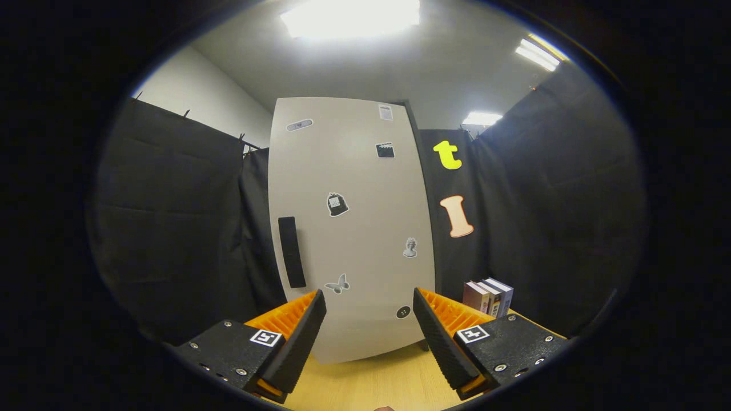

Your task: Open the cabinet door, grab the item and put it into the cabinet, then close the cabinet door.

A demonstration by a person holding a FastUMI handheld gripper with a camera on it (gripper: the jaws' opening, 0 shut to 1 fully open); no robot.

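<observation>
The first step is in hand: the cabinet door (351,228) is shut and fills the centre of the frame, facing the camera. It stands upright on the wooden counter (371,382), its long axis running top to bottom. A dark vertical handle (291,252) sits near the door's left edge, at centre-left of the frame, so the door likely hinges on its right side and swings out from the left.

The gripper (369,322) points straight at the lower part of the door with its fingers spread wide and nothing between them; only door and bare counter show in the gap.

The item to stow is most likely the small group of books (490,295), standing upright on the counter just right of the cabinet's foot, in the lower right of the frame, beyond the right finger. Their spines run vertically and seem to face the camera.

The next move, as I judge it, calls for lifting and shifting the fingers left to the handle, closing on it and pulling outward.
</observation>
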